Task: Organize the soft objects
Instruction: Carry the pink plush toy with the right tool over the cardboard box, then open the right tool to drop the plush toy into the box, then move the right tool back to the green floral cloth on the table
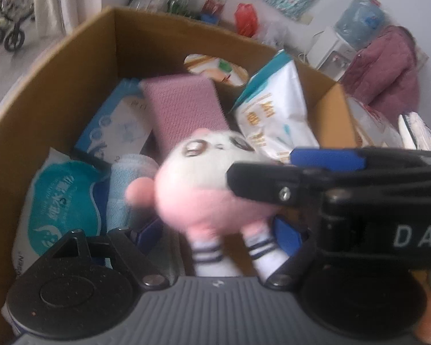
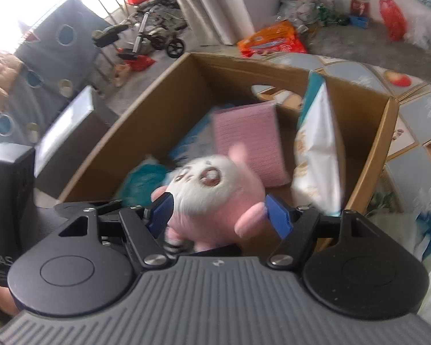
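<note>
Pink plush toy (image 2: 212, 201) over the near end of the cardboard box (image 2: 135, 132) — right gripper (image 2: 219, 215) clamped on its body, blue pads pressing both sides. Left gripper (image 1: 218, 230) straddles the toy's striped legs; grip there cannot be told. Pink sponge (image 1: 184, 109), white snack bag (image 1: 275, 112) lie farther in.

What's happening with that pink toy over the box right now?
A person is carrying a pink and white plush toy with both grippers, above an open cardboard box. The right gripper has its blue pads against the toy's sides. The left gripper has the toy's striped legs between its fingers; whether it presses on them is unclear. The box already holds a pink cloth, wipe packs and a white bag.
</note>
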Demonstrator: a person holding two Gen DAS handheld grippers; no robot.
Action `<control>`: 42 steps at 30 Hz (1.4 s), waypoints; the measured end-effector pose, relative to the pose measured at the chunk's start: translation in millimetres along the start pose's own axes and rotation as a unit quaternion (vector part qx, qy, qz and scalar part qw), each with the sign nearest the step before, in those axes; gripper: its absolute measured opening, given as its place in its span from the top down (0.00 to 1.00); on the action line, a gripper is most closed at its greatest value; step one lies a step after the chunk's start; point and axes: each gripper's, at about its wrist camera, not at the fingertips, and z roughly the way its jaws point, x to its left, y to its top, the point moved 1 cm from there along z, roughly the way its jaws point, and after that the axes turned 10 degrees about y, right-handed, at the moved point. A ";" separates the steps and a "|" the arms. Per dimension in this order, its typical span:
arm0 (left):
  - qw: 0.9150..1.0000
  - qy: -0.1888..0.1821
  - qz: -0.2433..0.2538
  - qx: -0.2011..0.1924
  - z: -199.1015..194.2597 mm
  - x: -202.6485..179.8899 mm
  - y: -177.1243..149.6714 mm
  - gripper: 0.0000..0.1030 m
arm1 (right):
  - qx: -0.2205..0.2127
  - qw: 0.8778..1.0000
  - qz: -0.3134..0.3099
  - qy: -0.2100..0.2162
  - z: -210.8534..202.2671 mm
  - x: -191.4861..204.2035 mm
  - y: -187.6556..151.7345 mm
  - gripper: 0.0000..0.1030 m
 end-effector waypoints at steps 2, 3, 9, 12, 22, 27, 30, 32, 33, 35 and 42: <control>1.000 -0.003 -0.005 0.003 1.1 0.3 1.4 0.17 | -0.002 1.000 -0.009 -0.006 2.2 -8.2 2.5 0.32; 1.000 -0.009 -0.005 0.006 0.8 -0.8 0.9 0.17 | -0.003 1.000 -0.009 -0.003 1.8 -8.8 2.3 0.32; 1.000 -0.002 -0.003 0.002 -3.0 -6.7 -1.5 0.17 | -0.037 0.999 -0.002 0.017 -18.9 -16.0 5.5 0.32; 1.000 -0.009 -0.004 -0.005 -10.3 -9.6 -3.6 0.17 | -0.064 0.997 0.007 0.039 -45.0 -19.8 4.3 0.32; 0.996 -0.029 0.005 -0.086 -81.3 -25.6 -35.0 0.14 | -0.173 0.980 0.049 0.083 -171.3 -29.4 -67.2 0.30; 0.989 -0.043 0.040 -0.138 -126.0 -48.4 -67.9 0.12 | -0.203 0.974 0.070 0.069 -225.1 -45.7 -131.2 0.30; 0.983 -0.072 0.070 -0.152 -149.2 -68.6 -94.3 0.11 | -0.211 0.973 0.083 0.039 -254.9 -55.5 -170.3 0.29; 0.979 -0.096 0.090 -0.157 -160.3 -81.2 -111.8 0.11 | -0.215 0.972 0.094 0.017 -275.9 -64.4 -197.2 0.29; 0.976 -0.110 0.102 -0.161 -165.8 -89.4 -122.1 0.11 | -0.217 0.971 0.098 0.008 -285.2 -67.2 -209.2 0.29; 0.970 -0.127 0.124 -0.167 -171.6 -102.7 -138.6 0.11 | -0.222 0.969 0.109 -0.014 -304.4 -73.2 -235.2 0.29; 0.945 -0.169 0.206 -0.188 -176.4 -158.0 -199.6 0.10 | -0.250 0.955 0.146 -0.070 -343.7 -86.6 -316.7 0.29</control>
